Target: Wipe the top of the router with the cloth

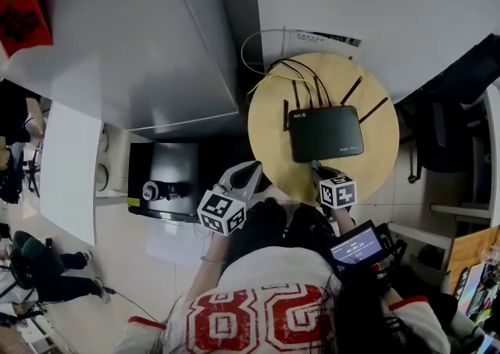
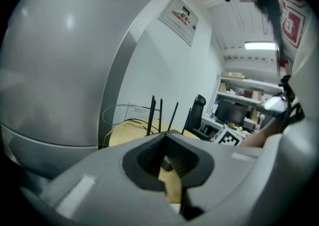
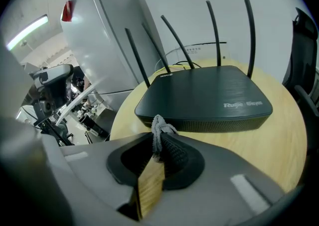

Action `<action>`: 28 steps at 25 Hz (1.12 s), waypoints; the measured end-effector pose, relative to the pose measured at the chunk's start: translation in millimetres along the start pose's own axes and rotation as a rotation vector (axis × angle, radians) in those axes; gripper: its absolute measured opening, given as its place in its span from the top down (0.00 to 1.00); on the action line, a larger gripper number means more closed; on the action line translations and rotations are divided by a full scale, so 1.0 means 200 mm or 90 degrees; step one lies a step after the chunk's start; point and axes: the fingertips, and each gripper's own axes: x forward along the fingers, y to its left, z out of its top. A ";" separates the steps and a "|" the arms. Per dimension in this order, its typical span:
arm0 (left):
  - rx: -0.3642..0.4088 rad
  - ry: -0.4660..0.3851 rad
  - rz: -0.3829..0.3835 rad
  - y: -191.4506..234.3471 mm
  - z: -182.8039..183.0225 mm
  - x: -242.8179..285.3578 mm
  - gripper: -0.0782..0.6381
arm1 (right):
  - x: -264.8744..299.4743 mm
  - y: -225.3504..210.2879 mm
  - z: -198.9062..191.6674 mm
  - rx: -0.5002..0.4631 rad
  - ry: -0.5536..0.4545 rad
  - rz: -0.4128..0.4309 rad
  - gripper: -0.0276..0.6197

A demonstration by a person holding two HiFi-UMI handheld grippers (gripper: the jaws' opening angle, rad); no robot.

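The right hand-held gripper (image 3: 158,139) has its jaws pinched tight on the cloth (image 3: 159,126). Only a small grey tuft shows above the pads, and the rest is hidden between them. In the head view the cloth is too small to make out.

At the gripper's 12 o'clock lies the router (image 3: 204,95), flat on the round desk (image 3: 259,147). The tuft sits before its near edge; whether they touch cannot be told.

The left hand-held gripper (image 2: 165,142) has its jaws together with nothing between them. It hangs at the desk's 7 o'clock rim. Its own body hides the router's case, leaving only the antennas (image 2: 152,115) showing.
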 end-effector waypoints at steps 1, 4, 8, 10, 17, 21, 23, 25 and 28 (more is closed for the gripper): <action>-0.001 0.000 0.001 0.01 0.00 -0.01 0.90 | 0.01 0.03 0.00 -0.001 0.001 0.007 0.89; -0.004 0.001 0.004 0.06 0.00 -0.04 0.90 | 0.05 0.15 0.01 -0.013 0.006 0.031 0.89; -0.007 -0.005 0.010 0.09 0.00 -0.07 0.90 | 0.10 0.26 0.00 -0.031 0.011 0.056 0.89; -0.008 -0.005 0.012 0.11 0.00 -0.09 0.90 | 0.11 0.28 0.00 -0.031 0.013 0.061 0.89; -0.018 -0.013 0.037 0.19 0.00 -0.14 0.90 | 0.12 0.36 0.21 -0.034 -0.022 0.071 0.89; -0.021 -0.017 0.043 0.21 0.01 -0.16 0.90 | 0.18 0.34 0.34 -0.058 -0.027 0.058 0.89; -0.023 -0.019 0.047 0.22 0.01 -0.17 0.90 | 0.22 0.31 0.40 -0.075 -0.024 0.053 0.89; -0.026 -0.020 0.056 0.24 0.01 -0.19 0.90 | 0.26 0.28 0.45 -0.092 -0.019 0.045 0.89; -0.029 -0.021 0.080 0.27 0.01 -0.25 0.90 | 0.29 0.25 0.54 -0.097 -0.020 0.034 0.89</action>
